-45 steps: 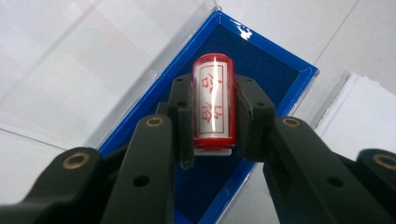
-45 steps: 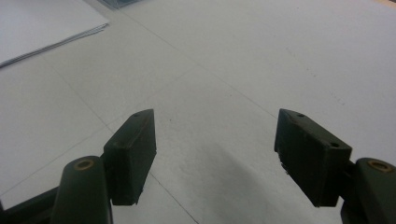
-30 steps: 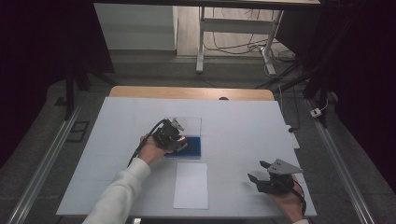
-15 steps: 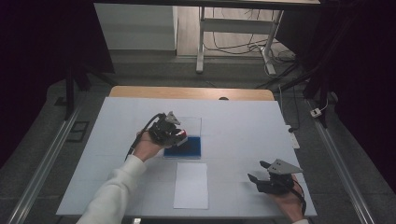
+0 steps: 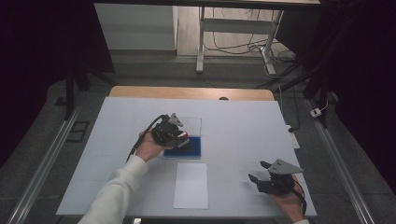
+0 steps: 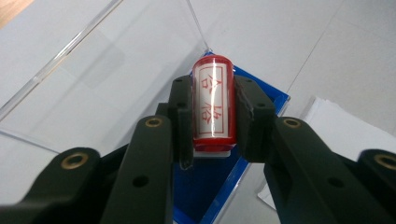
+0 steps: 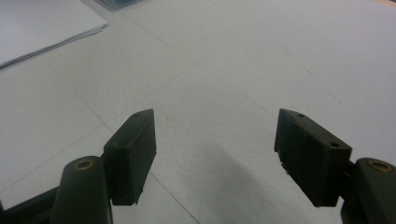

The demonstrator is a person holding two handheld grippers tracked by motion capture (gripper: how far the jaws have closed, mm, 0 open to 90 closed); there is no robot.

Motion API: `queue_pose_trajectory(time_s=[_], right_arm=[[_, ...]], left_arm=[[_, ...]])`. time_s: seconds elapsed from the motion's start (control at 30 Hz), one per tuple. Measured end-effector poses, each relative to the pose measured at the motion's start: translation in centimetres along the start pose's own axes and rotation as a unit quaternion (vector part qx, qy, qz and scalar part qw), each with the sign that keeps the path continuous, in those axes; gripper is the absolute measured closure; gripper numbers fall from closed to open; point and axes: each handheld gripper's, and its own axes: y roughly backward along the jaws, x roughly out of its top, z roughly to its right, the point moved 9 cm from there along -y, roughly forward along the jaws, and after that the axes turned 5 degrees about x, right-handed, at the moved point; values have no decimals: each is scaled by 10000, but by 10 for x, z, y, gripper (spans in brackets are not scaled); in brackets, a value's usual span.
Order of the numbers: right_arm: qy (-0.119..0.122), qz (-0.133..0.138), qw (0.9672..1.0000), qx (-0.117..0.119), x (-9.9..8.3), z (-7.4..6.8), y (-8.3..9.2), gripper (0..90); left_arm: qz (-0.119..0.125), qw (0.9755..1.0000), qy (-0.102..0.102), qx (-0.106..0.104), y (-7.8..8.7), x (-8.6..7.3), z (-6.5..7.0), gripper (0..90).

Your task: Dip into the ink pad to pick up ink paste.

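Note:
My left gripper [image 5: 179, 136] [image 6: 214, 116] is shut on a red cylindrical stamp [image 6: 213, 100] with a white label bearing red characters. The stamp [image 5: 184, 136] hangs over the left side of a blue ink pad [image 5: 190, 147] [image 6: 201, 189], which lies in a clear case with its lid [image 5: 190, 124] [image 6: 98, 70] folded open on the far side. Whether the stamp touches the pad I cannot tell. My right gripper [image 5: 259, 171] [image 7: 215, 154] rests near the table's front right, open, with bare table between its jaws.
A white sheet of paper [image 5: 191, 185] [image 6: 348, 135] [image 7: 42, 23] lies in front of the ink pad near the front edge. The white table [image 5: 243, 126] has a wooden strip along its far edge. Table legs and cables are on the floor beyond.
My left gripper has shifted slightly over the ink pad with the stamp still in it. The right gripper has stayed in place.

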Motion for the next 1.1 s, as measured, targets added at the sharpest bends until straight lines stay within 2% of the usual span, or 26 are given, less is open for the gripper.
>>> queue_pose_trajectory(time_s=[0.13, 0.3, 0.5, 0.7, 0.97, 1.1], right_arm=[[-35, -24, 10000, 19, -1, 0, -1, 289], [-85, 20, 10000, 17, -1, 1, 0, 289], [-133, 65, 9999, 35, 1, 1, 2, 288], [-17, 50, 10000, 71, 3, -3, -1, 288], [-5, 22, 10000, 64, 3, -3, -1, 288], [-6, 18, 10000, 65, 3, -3, -1, 289]], left_arm=[[-17, 10000, -33, -39, -6, 0, 2, 702], [-70, 9997, -102, -214, -18, 2, 10, 702], [-132, 9994, -69, -324, -30, 4, 11, 702], [-334, 9991, -176, -186, -35, 0, 7, 703], [-381, 9991, -5, -208, -35, -1, 6, 704], [-436, 9988, 14, -216, -35, -1, 6, 704]])
